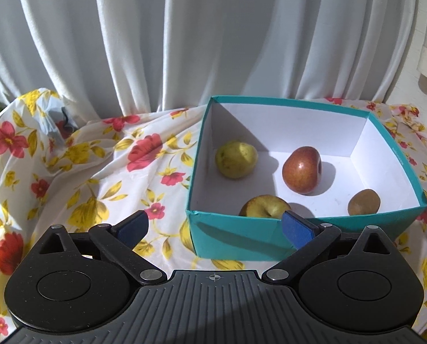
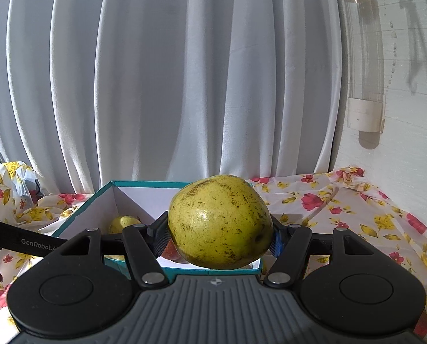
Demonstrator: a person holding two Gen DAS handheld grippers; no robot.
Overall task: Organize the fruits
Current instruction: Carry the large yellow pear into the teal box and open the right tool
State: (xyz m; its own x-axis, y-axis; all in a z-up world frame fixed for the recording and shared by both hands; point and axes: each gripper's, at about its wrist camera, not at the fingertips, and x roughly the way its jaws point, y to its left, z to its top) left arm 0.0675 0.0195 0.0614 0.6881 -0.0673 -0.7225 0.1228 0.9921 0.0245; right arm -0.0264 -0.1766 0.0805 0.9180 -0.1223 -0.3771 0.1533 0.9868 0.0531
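- The white curtain hangs behind the work surface across both views.
- The floral cloth covers the table, wrinkled to the left of the box.
- The teal box stands open on the cloth, white inside.
- My right gripper pinches a speckled yellow-green fruit between its pads, held in the air in front of the box.
- My left gripper is spread wide with nothing between its blue pads, just at the near wall of the box.
- Inside the box lie a red apple, a yellow-green fruit at the back left, a yellow apple against the near wall, and a small brown fruit, possibly a kiwi, in the near right corner.
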